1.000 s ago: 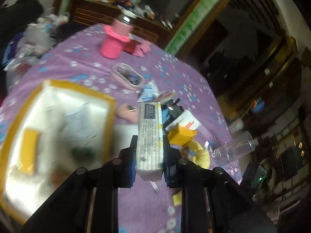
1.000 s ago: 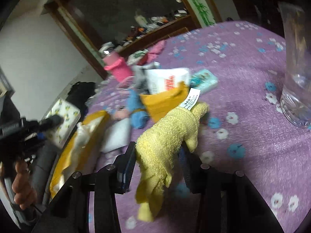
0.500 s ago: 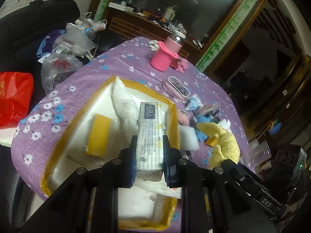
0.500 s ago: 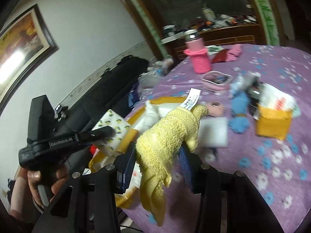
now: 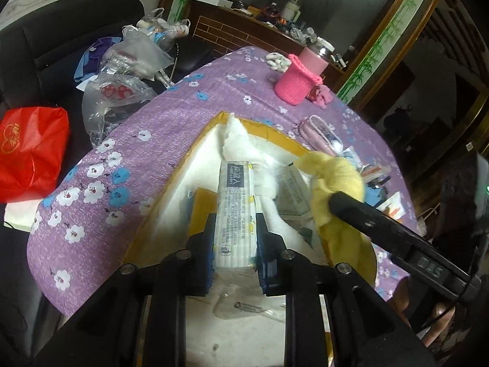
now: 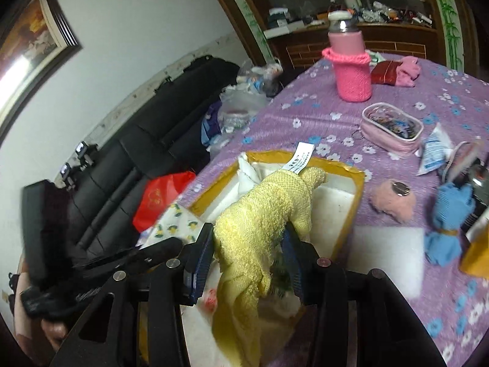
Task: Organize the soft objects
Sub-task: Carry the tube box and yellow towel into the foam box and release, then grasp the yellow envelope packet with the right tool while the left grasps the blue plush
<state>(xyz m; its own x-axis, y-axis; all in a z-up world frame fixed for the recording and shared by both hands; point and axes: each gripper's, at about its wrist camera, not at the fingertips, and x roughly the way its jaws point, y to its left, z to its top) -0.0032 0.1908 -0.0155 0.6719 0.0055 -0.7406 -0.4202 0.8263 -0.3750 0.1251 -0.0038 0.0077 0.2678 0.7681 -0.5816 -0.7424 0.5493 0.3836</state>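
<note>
table (image 6: 321, 104): purple floral cloth | on it: yellow-rimmed box (image 6: 359, 183), pink-sleeved bottle (image 6: 351, 67), pink pouch (image 6: 391, 131)

Two wrist views, each looking forward and steeply down along black fingers, close above a yellow-rimmed box (image 5: 195, 150) (image 6: 359, 183) on a purple floral tablecloth (image 5: 128, 159) (image 6: 308, 113); both showing the pink bottle (image 5: 301, 81) (image 6: 350, 67) farther back.
</note>
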